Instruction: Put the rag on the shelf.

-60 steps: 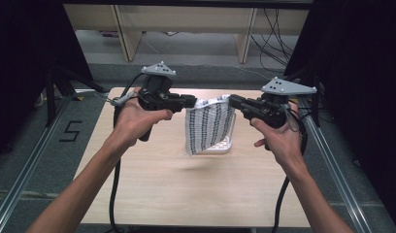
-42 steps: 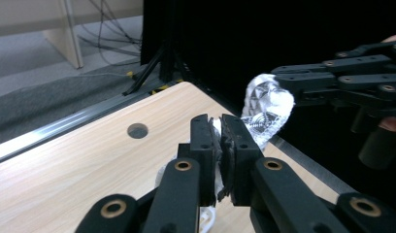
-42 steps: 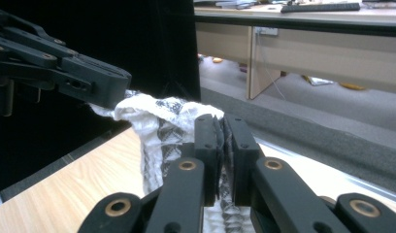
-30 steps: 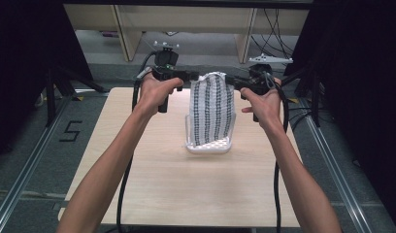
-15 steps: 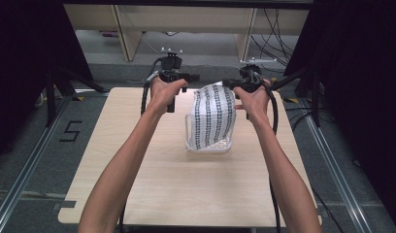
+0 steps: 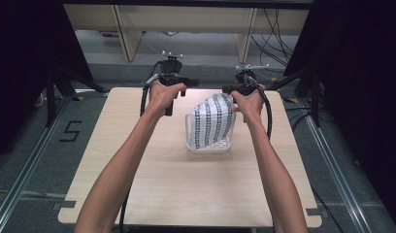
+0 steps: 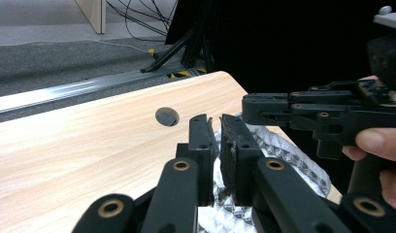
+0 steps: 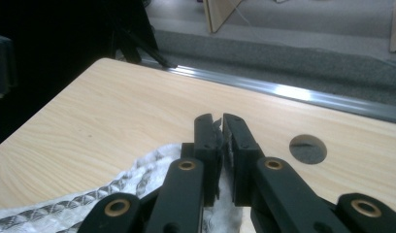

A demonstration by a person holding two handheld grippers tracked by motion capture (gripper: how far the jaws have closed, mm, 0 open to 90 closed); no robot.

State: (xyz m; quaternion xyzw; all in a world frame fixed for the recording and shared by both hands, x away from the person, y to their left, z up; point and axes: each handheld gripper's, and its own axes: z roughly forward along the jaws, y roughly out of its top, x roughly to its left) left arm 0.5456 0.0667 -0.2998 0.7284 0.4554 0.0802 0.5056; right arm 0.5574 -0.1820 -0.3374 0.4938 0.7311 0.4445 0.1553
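A white cloth [image 6: 213, 124] with dark dotted stripes hangs over the middle of the wooden table [image 6: 152, 184], its lower end resting on the top. My right gripper [image 6: 226, 90] is shut on the cloth's upper right corner; in the right gripper view the cloth [image 8: 113, 189] runs up into the closed jaws [image 8: 220, 124]. My left gripper [image 6: 193, 82] is held just left of it. In the left gripper view its jaws [image 7: 219, 124] are pressed to a narrow slit with cloth [image 7: 288, 150] in and below them. The right gripper [image 7: 264, 107] faces them a short way off.
The table has a round hole near each far corner [image 7: 167, 116] [image 8: 307, 148]. Metal rails [image 6: 31, 160] run along both sides on the floor, with a "5" mark [image 6: 70, 131] at the left. Cables [image 6: 269, 121] trail from both grippers. Wooden shelving legs [image 6: 121, 29] stand beyond the far edge.
Both grippers have carried the cloth away from the person toward the far edge and drawn closer together. The cloth's top edge now sags and its lower end rests on the table.
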